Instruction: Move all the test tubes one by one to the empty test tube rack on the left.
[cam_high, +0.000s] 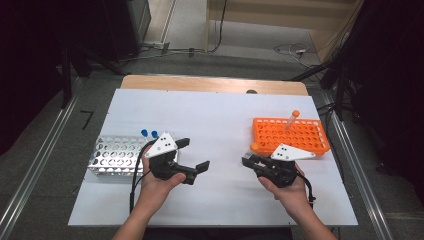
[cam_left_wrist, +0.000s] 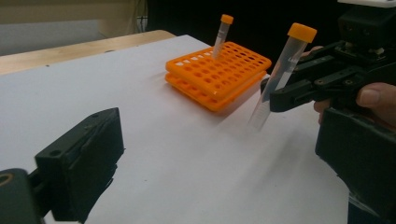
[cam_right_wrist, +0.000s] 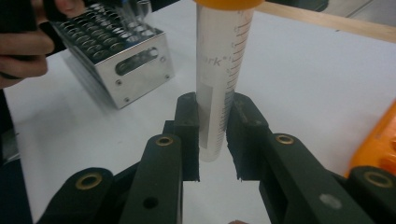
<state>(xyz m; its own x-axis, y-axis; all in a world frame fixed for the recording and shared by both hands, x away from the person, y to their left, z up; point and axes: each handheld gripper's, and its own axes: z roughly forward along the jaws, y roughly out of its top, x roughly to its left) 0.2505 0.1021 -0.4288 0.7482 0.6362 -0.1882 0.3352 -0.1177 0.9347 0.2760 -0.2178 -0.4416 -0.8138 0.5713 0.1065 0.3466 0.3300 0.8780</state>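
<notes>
- the clear plastic tube with an orange screw cap (cam_right_wrist: 218, 79) is clamped between the two black jaws of the right gripper (cam_right_wrist: 212, 135), which press on its lower part; printed scale marks run down its side.
- in the left gripper view the same tube (cam_left_wrist: 282, 74) leans, cap up and away from the jaws, its tip hanging just above the white table top (cam_left_wrist: 187, 154) and not touching it.
- in the high view the right gripper (cam_high: 254, 161) sits just in front of the near left corner of the orange plastic tube rack (cam_high: 310, 137), and the tube's orange cap (cam_high: 254, 146) shows at that corner.
- a second orange-capped tube (cam_high: 291, 120) stands tilted in a hole near the middle of the orange rack, well apart from the held one.
- the left gripper (cam_high: 192, 155) is held over the bare table between the two racks, its jaws spread wide with nothing between them.
- just to the left of that gripper stands a silver metal tube rack with round holes (cam_high: 112, 156); two blue-capped tubes (cam_high: 149, 133) stand at its far right end.
- the person's hands come in from the near edge, the left hand (cam_high: 157, 185) and the right hand (cam_high: 287, 192) each wrapped round a gripper's handle.
</notes>
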